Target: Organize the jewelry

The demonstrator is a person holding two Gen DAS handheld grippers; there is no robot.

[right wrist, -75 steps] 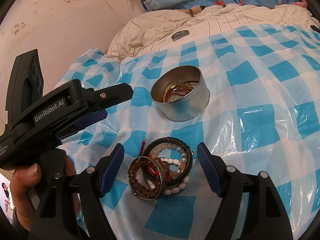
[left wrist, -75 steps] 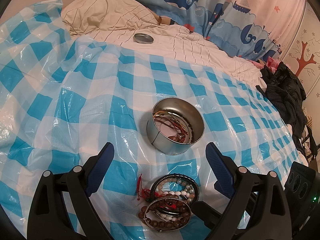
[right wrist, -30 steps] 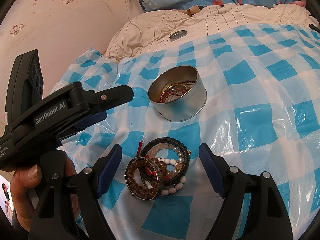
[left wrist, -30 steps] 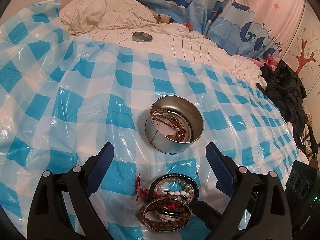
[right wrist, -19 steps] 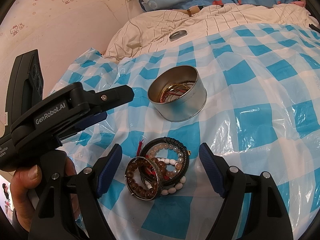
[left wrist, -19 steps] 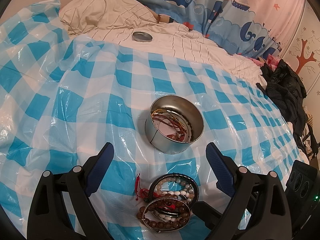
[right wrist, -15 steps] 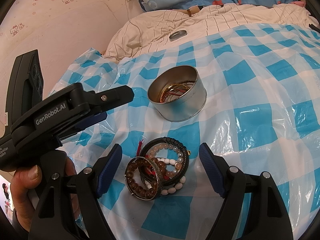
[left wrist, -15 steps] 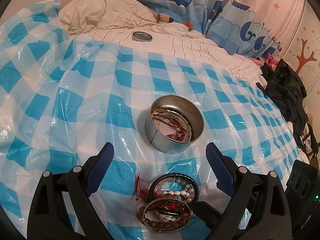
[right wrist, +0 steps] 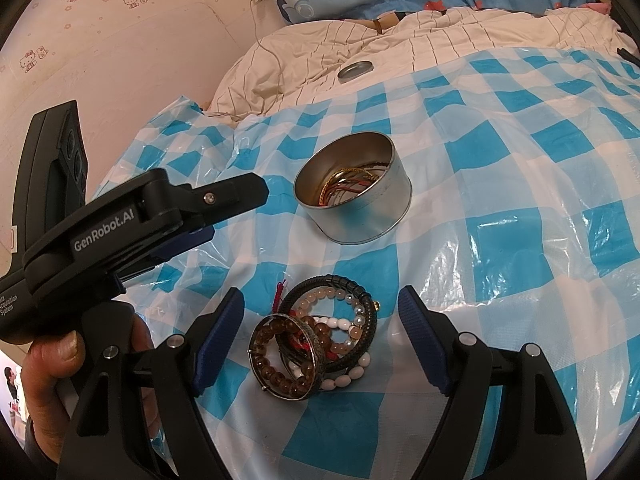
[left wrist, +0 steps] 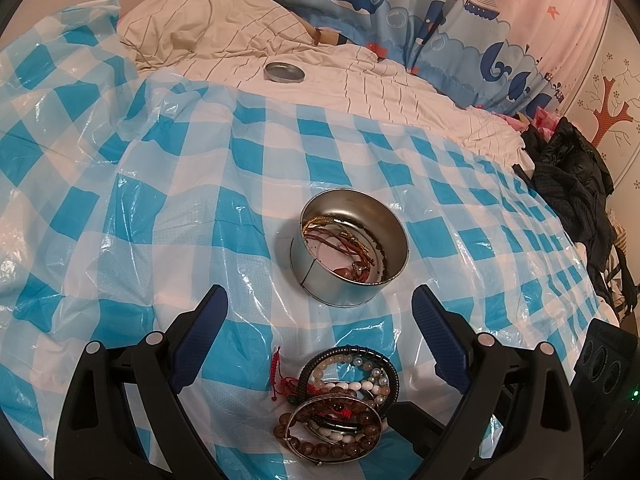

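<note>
Both sets of fingers are spread wide with nothing in them. The right gripper (right wrist: 321, 308) hangs right over the pile of bracelets (right wrist: 316, 342), which sits between its blue-padded fingers (right wrist: 218, 334) without touching either one. The left gripper (left wrist: 319, 318) is gaping the same way, and from its camera the same pile (left wrist: 340, 398) lies low between its fingers (left wrist: 199, 334), again no contact. The heap is a tangle: a black braided band, strands of pale, white and brown beads, a bit of red cord, plus a metal-rimmed bangle (right wrist: 286, 356) propped up on its edge against the rest. Just past the pile, not touching it, stands the round tin (right wrist: 354, 196), lid off, with some reddish and gold cords coiled in the bottom. Everything sits on a blue-and-white checked plastic sheet (right wrist: 520, 240) spread over the bed. Further back the tin lid (left wrist: 283, 72) lies flat on the striped cream duvet (left wrist: 380, 92), well away from the tin. In the right wrist view the left gripper comes in from the side, and the hand (right wrist: 60, 384) holding it shows at the lower edge.
</note>
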